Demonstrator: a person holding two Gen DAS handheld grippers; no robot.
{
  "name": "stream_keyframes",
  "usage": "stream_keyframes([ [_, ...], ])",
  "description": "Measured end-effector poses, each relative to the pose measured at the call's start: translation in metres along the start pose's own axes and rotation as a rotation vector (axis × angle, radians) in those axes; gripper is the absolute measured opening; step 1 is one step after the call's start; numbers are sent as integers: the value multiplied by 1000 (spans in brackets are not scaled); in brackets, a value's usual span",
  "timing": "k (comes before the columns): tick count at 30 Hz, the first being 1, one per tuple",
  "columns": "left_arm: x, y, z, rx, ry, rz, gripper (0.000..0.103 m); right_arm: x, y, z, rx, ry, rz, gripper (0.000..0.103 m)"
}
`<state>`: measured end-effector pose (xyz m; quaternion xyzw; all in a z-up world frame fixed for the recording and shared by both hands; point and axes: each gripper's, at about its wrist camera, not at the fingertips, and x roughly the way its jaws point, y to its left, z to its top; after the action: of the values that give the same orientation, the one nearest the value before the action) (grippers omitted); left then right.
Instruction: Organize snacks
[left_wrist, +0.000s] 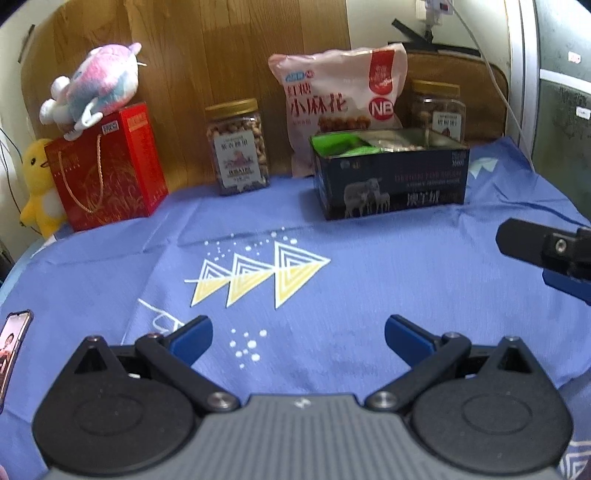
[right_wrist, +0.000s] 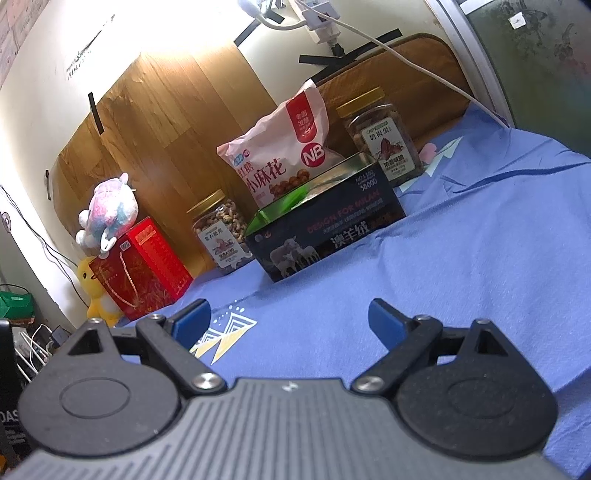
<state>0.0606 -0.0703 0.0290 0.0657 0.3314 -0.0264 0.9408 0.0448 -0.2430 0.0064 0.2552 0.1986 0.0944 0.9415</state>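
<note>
Probably home: plush toys (left_wrist: 96, 82), snacks (left_wrist: 338, 107).

A blue cloth (left_wrist: 369, 258) with yellow triangles covers the surface; along its back edge stand a red box (left_wrist: 107, 170), a nut jar (left_wrist: 238, 147), a pink snack bag (left_wrist: 340, 99), a dark tin (left_wrist: 391, 181) and another jar (left_wrist: 439, 107); a phone (left_wrist: 13, 343) lies at the left edge.

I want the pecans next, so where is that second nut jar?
In both views the pecan jar stands at the back right, behind the dark tin box and right of the pink snack bag.
</note>
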Motion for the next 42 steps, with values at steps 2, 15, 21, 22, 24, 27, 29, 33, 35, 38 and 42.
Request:
stream_keyframes([
  [2, -2, 1, 0, -6, -9, -2, 103, -1, 0, 0, 0, -4, -1, 94],
  [15, -16, 10, 4, -64, -92, -2, 103, -2, 0, 1, 3, -7, -4, 94],
  [21, -21, 12, 4, -74, -119, 14, 103, -3, 0, 2, 2, -10, -2, 94],
  [22, -21, 12, 4, -74, -119, 12, 103, -3, 0, 2, 1, -10, -2, 94],
  [24, -21, 11, 4, -73, -119, 9, 103, -3, 1, 2, 0, -11, -1, 94],
  [27, -23, 12, 4, -73, -123, 3, 103, -5, 3, 2, -14, -22, -4, 94],
  [29, -24, 12, 3, -72, -130, 6, 103, -6, 4, 2, -24, -31, -7, 94],
  [33, -24, 11, 4, -71, -127, 5, 103, -6, 6, 2, -35, -40, -10, 94],
  [35, -23, 12, 4, -66, -126, 6, 103, -6, 7, 2, -41, -42, -11, 94],
  [38, -23, 11, 3, -62, -125, 6, 103, -6, 8, 2, -47, -45, -11, 94],
  [42, -22, 11, 3, -60, -111, 6, 103, -7, 8, 1, -48, -46, -11, 94],
])
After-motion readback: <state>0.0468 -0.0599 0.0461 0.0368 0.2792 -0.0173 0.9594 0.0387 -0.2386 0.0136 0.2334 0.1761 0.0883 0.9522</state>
